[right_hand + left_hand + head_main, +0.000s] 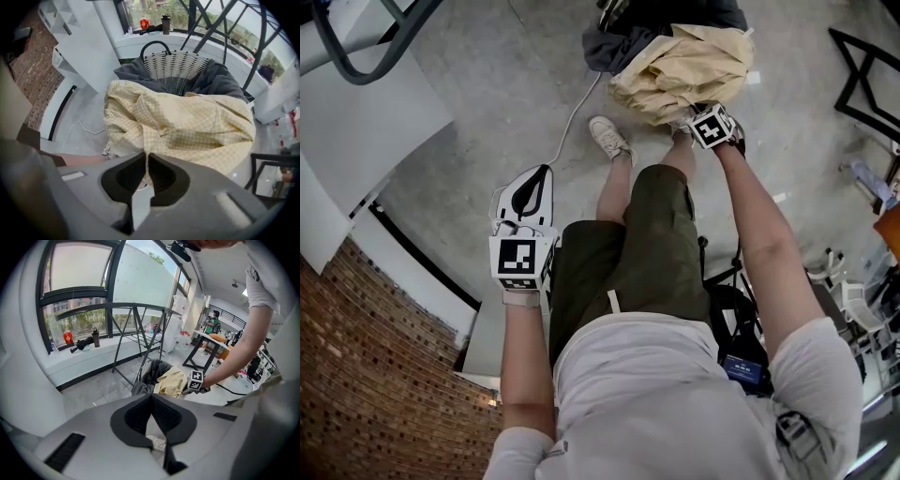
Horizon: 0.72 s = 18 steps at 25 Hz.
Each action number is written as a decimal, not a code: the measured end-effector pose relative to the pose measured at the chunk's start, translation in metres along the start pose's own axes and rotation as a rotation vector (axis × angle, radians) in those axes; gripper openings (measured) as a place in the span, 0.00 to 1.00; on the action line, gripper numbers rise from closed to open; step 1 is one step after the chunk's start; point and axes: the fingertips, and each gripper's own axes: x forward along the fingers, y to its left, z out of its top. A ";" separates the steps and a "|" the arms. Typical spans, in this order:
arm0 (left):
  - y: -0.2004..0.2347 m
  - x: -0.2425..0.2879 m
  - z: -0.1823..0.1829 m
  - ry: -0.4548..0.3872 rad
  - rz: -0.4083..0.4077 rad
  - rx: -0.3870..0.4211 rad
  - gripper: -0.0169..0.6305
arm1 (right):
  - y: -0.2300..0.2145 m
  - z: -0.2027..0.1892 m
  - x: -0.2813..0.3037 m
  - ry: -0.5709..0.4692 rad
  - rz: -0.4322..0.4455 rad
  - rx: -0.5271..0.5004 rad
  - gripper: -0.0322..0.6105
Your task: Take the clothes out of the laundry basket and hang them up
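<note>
A pale yellow checked garment (684, 70) (187, 122) lies heaped over the white wicker laundry basket (176, 70), on top of a dark grey garment (609, 47) (220, 79). My right gripper (698, 114) (146, 155) is at the near edge of the heap, shut on a fold of the yellow garment that runs down between its pads. My left gripper (542, 174) (151, 397) hangs apart at the left, above the floor, shut with nothing in it. The left gripper view shows the yellow garment (171, 380) farther off, beside the right gripper's marker cube.
A black metal drying rack (140, 333) (220, 18) stands by the window behind the basket. A white cable (572, 117) trails over the floor. A white cabinet (366, 112) and a brick wall (366, 375) are at the left, a black frame (862, 75) at the right.
</note>
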 end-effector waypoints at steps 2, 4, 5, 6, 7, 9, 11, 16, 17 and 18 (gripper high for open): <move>-0.002 0.001 0.004 -0.009 -0.007 0.001 0.03 | -0.001 0.005 -0.013 -0.031 0.023 0.038 0.08; -0.005 0.001 0.007 -0.031 -0.018 0.000 0.03 | -0.003 0.006 -0.028 -0.063 0.018 0.070 0.08; -0.007 0.001 0.009 -0.043 -0.024 -0.001 0.03 | -0.004 0.006 -0.036 -0.083 0.008 0.084 0.08; -0.009 0.000 0.011 -0.053 -0.030 -0.001 0.03 | -0.004 0.009 -0.044 -0.110 0.000 0.096 0.08; -0.011 0.001 0.013 -0.064 -0.037 0.000 0.03 | -0.004 0.012 -0.053 -0.138 -0.007 0.102 0.08; -0.015 0.001 0.021 -0.083 -0.046 0.006 0.03 | -0.003 0.017 -0.072 -0.187 -0.021 0.108 0.08; -0.018 0.000 0.031 -0.099 -0.051 0.018 0.03 | -0.004 0.022 -0.090 -0.232 -0.035 0.130 0.08; -0.027 -0.002 0.042 -0.124 -0.092 0.057 0.03 | -0.016 0.030 -0.135 -0.332 -0.092 0.227 0.08; -0.029 -0.003 0.044 -0.127 -0.101 0.067 0.03 | -0.019 0.030 -0.144 -0.346 -0.105 0.237 0.08; -0.030 -0.004 0.047 -0.132 -0.107 0.078 0.03 | -0.022 0.030 -0.153 -0.359 -0.119 0.242 0.08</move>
